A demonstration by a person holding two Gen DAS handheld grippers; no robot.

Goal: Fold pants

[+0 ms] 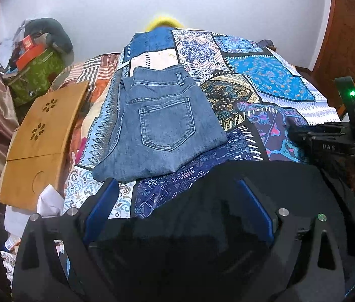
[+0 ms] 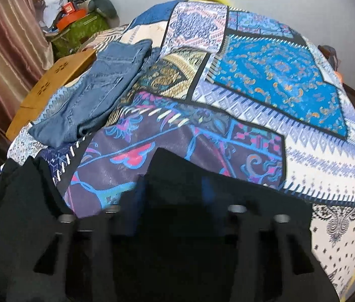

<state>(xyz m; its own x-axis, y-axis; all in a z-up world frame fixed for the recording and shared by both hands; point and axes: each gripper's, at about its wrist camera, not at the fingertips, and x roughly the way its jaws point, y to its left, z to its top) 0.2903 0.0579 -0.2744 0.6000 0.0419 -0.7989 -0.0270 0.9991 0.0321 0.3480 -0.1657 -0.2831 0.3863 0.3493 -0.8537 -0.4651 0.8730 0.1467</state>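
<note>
Bed with a patchwork bedspread (image 1: 265, 83) is the work surface. Blue jeans (image 1: 159, 123) already lie folded on it, left of centre. Black pants (image 1: 202, 214) drape over the near edge. Left gripper (image 1: 177, 201) stands wide, straddling the black cloth without pinching it; right gripper (image 2: 169, 188) is narrowed onto a fold, likely an edge grip for spreading. Black-on-black hides the fingertips and the garment's outline.

Faded blue jeans (image 1: 159, 123) on a blue patchwork-patterned bedspread (image 1: 265, 83); black pants (image 1: 202, 201).
</note>
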